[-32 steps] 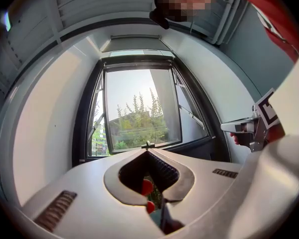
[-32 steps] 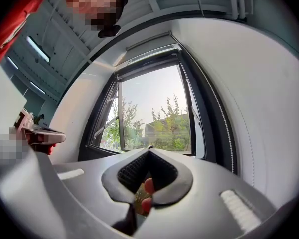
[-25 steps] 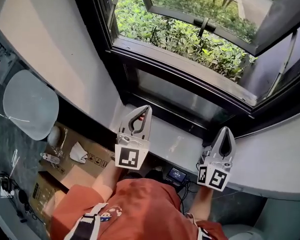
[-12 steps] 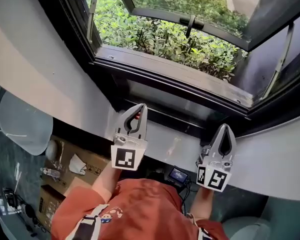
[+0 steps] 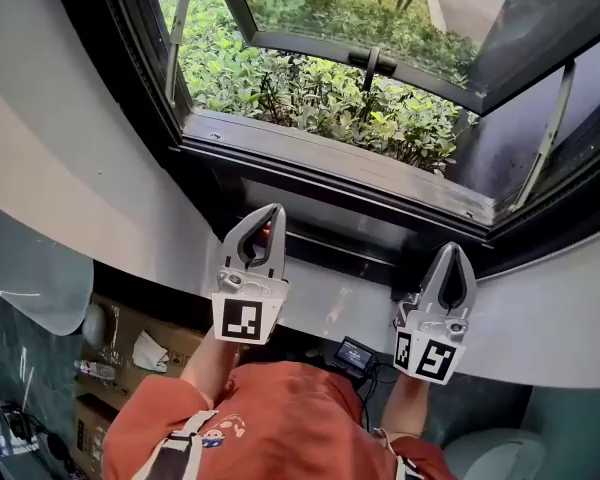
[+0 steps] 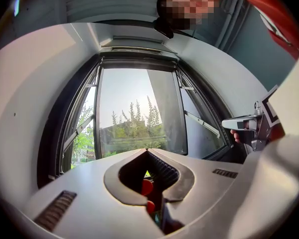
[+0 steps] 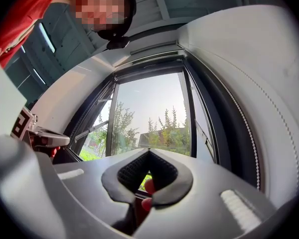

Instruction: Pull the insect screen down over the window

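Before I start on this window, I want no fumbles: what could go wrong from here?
The left gripper and right gripper both have jaws shut on nothing, so a grab now would likely slip off. Both sit low by the sill while the head view looks down, so the frame's top may be reached for unseen. The sash stands open outward; a long reach could overshoot through the gap.

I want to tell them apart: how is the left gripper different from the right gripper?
The left gripper sits higher in the head view than the right gripper. The left gripper shows one square marker face; the right gripper shows two, with a different pattern. Both are grey, shut and hold nothing.
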The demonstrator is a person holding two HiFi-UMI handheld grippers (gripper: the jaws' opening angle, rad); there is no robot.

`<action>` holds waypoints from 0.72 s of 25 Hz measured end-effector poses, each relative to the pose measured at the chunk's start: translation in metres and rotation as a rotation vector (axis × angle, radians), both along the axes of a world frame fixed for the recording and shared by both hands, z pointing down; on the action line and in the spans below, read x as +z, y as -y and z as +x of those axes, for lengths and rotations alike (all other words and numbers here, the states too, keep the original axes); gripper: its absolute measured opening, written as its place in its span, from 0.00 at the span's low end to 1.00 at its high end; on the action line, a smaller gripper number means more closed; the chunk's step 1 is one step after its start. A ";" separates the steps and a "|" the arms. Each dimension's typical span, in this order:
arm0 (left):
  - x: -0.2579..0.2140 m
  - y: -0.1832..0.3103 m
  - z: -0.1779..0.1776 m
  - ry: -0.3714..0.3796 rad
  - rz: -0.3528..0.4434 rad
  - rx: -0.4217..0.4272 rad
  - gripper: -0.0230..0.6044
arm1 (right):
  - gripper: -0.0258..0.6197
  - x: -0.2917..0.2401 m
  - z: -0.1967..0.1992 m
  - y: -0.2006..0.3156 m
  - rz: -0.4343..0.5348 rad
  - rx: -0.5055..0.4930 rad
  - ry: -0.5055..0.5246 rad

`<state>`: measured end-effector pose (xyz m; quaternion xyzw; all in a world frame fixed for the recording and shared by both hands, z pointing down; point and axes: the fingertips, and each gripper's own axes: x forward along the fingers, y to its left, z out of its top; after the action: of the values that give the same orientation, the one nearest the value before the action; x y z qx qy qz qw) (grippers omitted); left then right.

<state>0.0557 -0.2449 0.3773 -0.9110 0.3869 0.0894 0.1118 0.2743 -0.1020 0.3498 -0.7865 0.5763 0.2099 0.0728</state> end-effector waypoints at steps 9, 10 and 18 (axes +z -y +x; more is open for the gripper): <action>-0.055 0.020 -0.002 -0.052 0.119 0.014 0.05 | 0.05 -0.060 -0.004 0.009 0.095 0.028 -0.118; -0.062 0.022 -0.003 -0.057 0.132 0.014 0.04 | 0.05 -0.067 -0.004 0.010 0.107 0.032 -0.130; -0.121 0.041 -0.014 -0.132 0.249 -0.002 0.04 | 0.05 -0.124 -0.007 0.017 0.196 0.064 -0.234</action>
<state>0.0419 -0.2861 0.2561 -0.8818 0.3799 0.1964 0.1986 0.2672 -0.1190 0.2253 -0.7637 0.5320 0.3579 0.0748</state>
